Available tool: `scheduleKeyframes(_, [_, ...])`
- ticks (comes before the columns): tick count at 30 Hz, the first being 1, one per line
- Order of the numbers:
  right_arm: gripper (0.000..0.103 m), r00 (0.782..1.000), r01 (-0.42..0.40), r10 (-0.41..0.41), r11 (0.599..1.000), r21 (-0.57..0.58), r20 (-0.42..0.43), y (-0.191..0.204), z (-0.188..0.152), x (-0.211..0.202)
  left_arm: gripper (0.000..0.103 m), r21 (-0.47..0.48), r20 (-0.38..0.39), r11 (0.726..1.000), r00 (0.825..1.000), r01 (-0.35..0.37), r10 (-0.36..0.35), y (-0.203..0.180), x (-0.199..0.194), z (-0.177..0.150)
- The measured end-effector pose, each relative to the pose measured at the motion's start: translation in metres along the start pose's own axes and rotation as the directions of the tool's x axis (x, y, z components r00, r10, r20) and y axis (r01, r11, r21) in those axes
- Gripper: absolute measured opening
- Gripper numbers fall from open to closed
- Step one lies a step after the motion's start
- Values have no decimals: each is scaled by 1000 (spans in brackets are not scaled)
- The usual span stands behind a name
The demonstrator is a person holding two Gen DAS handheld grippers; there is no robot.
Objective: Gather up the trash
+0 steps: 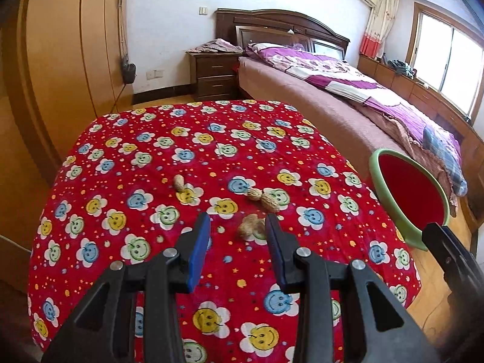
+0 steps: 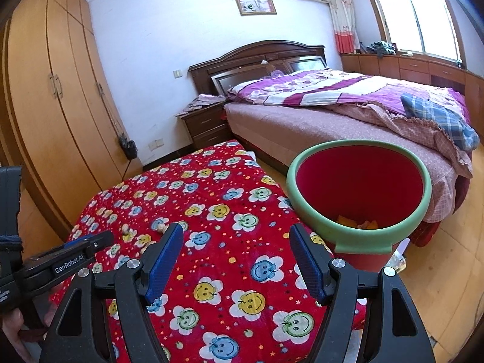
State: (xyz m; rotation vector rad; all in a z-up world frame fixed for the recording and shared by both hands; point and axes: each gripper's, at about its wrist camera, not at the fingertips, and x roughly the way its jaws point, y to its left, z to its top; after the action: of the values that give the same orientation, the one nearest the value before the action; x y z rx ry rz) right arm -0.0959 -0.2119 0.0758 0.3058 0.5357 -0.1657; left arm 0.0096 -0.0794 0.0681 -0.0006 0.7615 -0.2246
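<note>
Several peanut shells lie on the red smiley-flower tablecloth [image 1: 151, 157]. One shell [image 1: 250, 227] sits just ahead of my left gripper [image 1: 237, 224], close to its right fingertip, and the blue pads stand apart without touching it. A pair of shells [image 1: 263, 198] and a single one [image 1: 179, 182] lie farther off. A red bin with a green rim [image 1: 390, 199] stands at the table's right edge. My right gripper [image 2: 236, 233] hangs open over the cloth with nothing between its pads, just left of the bin [image 2: 357, 239], which holds orange scraps and shells [image 2: 360, 224].
A bed [image 2: 302, 127] with a purple quilt runs along the right. A nightstand [image 1: 214, 75] stands behind the table and a wooden wardrobe [image 1: 69, 60] on the left. Wood floor [image 2: 447, 272] shows to the right of the bin. A hand [image 2: 12, 329] holds the left gripper [image 2: 81, 248].
</note>
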Motion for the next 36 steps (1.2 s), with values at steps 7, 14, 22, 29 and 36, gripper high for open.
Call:
scheduleKeyframes(7, [74, 1000, -2, 2, 1000, -9, -2, 3, -1, -1, 37, -3, 13, 1000, 1000, -5, 5, 2, -4, 0])
scheduleKeyframes(14, [74, 1000, -2, 2, 1000, -12, -3, 4, -1, -1, 37, -3, 16, 1000, 1000, -8, 9, 3, -6, 0])
scheduleKeyframes(22, [74, 1000, -4, 4, 1000, -11, -3, 5, -1, -1, 37, -5, 19, 1000, 1000, -10, 10, 3, -8, 0])
scheduleKeyframes(29, [74, 1000, -4, 4, 1000, -11, -3, 5, -1, -1, 37, -6, 20, 1000, 1000, -10, 11, 3, -9, 0])
scheduleKeyframes(36, [74, 1000, -4, 4, 1000, -11, -3, 5, -1, -1, 37, -5, 19, 1000, 1000, -11, 11, 4, -9, 0])
